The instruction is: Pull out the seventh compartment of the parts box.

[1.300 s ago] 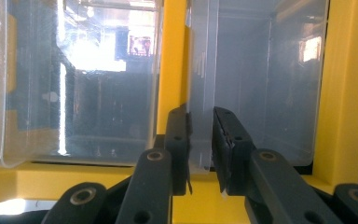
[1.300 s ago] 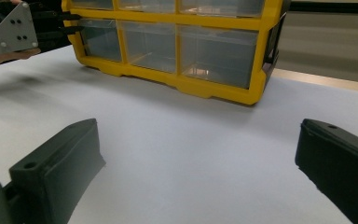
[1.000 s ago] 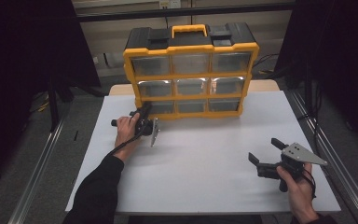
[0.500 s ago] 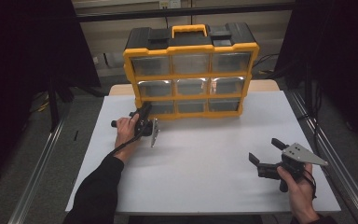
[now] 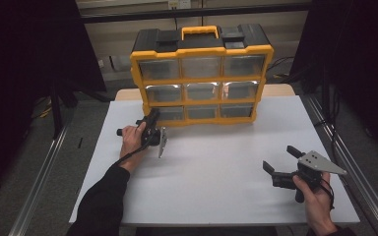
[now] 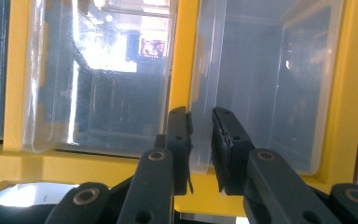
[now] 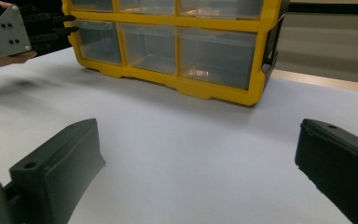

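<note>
— Dark all round the room, and that white table (image 5: 216, 182) is the one bright patch. What's being worked on?

— One clear drawer (image 6: 256, 84) in the bottom row of the yellow organizer (image 5: 201, 51), at its left end, at the far edge of the table. The left gripper (image 5: 153, 119) is right up against it.

— Has it got hold of it?

— Looks so. In the left gripper view the two black jaws are closed almost together, with the thin clear front lip of the drawer pinched between the pads. It's a narrow bite, right on the plastic edge.

— So what makes a good pull from here?

— I'd say draw straight back along the drawer's own slide, level, with no twist of the wrist. A lip that thin could slip out of the pads or flex if the pull goes off at an angle. The cabinet stands free on the table, so a jerk might drag the whole box forward; slow and steady seems wiser.

— Could the other hand brace it?

— It could, but the right gripper (image 5: 283, 164) is well apart, low at the near right of the table, jaws spread wide with nothing between them, pointing toward the organizer.

— Anything in the drawers?

— Nine clear ones in three rows. The bottom row looks empty from the right gripper view; the upper ones catch glare, so I can't tell
</note>
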